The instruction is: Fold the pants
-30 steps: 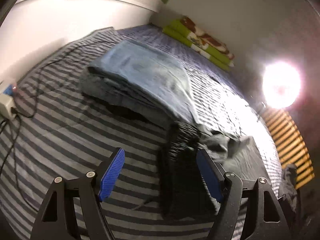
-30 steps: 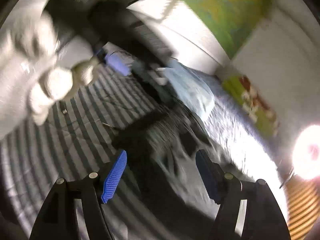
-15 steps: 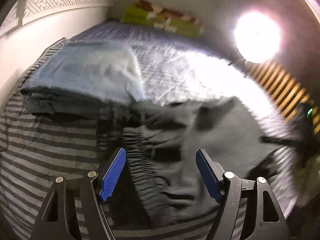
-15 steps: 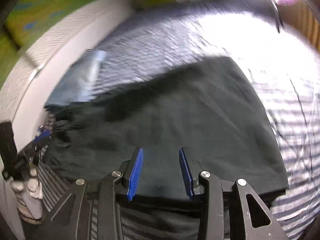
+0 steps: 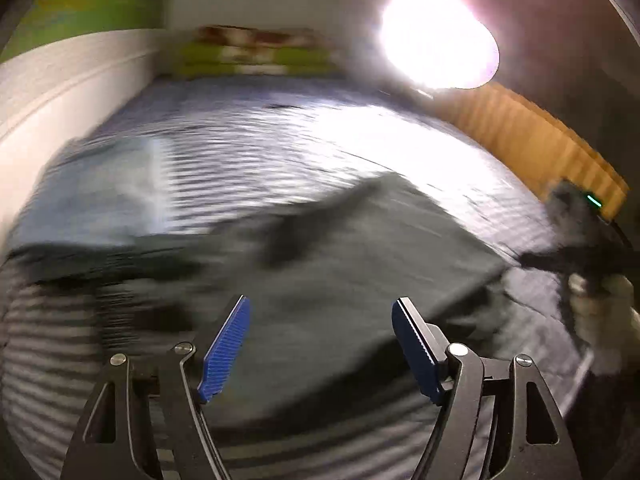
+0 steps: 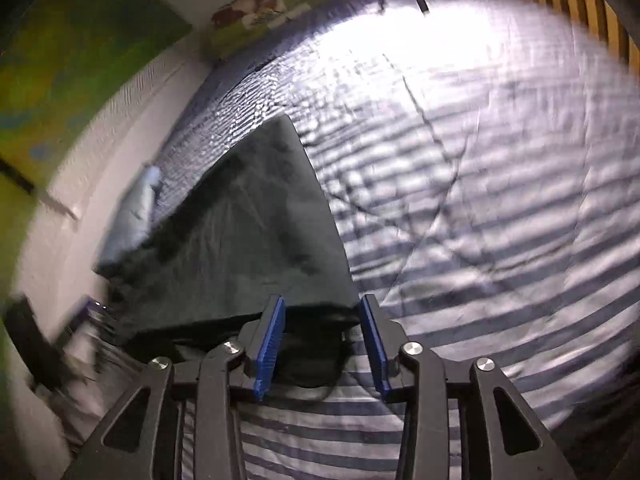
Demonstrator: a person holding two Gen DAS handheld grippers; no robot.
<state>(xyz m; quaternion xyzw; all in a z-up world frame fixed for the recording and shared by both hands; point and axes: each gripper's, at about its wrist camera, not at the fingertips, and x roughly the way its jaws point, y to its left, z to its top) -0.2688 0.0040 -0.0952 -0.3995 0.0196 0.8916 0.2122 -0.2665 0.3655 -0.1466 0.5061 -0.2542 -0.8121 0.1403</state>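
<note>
The pants [image 6: 248,232] stretch away up-left from the half-open, empty right gripper [image 6: 322,344]; the left gripper [image 5: 320,348] gapes wide, empty.

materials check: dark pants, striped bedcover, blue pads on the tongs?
Dark grey-green pants: soft matte woven or knit fabric, judging by the limp drape and creases; the exact fibre cannot be told.
Grey-and-white striped bedcover: thin cloth with a slight sheen, wrinkled under the light.
Blue ribbed pads on the left tongs: likely rubber or soft plastic, given fine ridges and a matte look.
</note>
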